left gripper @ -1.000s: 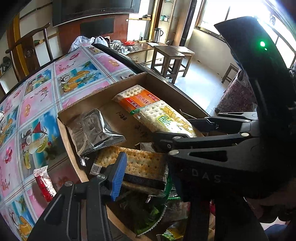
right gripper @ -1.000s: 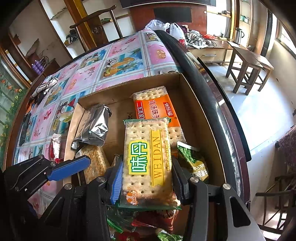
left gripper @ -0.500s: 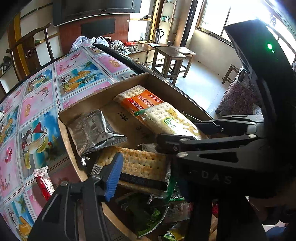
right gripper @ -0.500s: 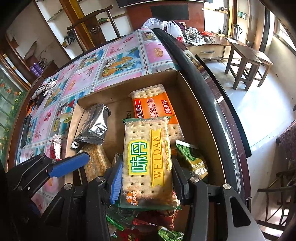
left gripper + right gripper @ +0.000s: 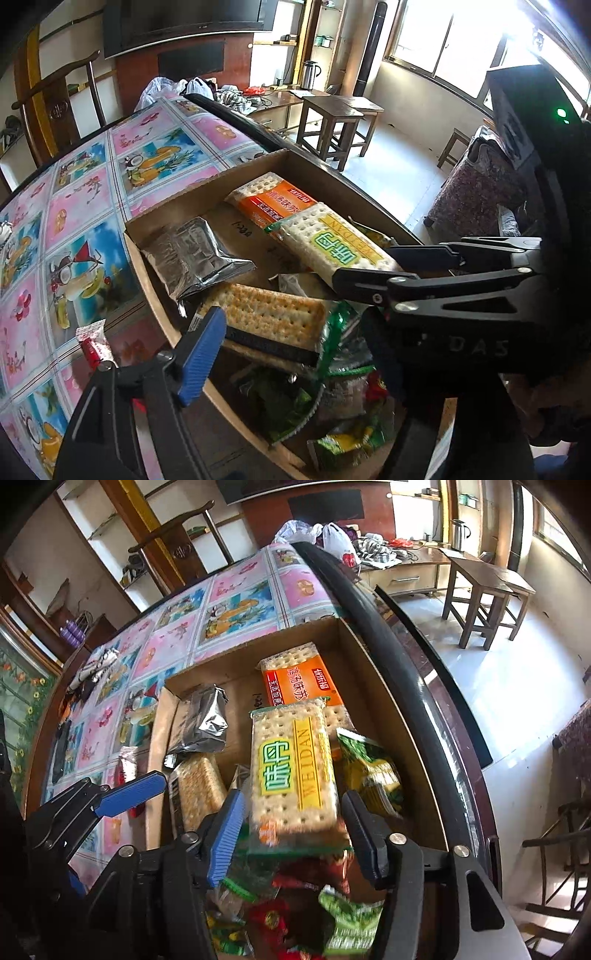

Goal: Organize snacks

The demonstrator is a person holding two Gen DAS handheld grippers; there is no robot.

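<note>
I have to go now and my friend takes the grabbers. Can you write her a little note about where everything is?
Left hand-held gripper: jaws opening, nothing pinched; the brown cracker pack lies below it in the box.
Right hand-held gripper: jaws opening, pads just off the green-label crackers, which lie between them.
Already in the box: orange cracker pack, silver pouch, green crisp bag, and a heap of small snacks at the near end.
Left to do: a red-and-white snack sits on the table beside the box, and the near heap looks unsorted.
</note>
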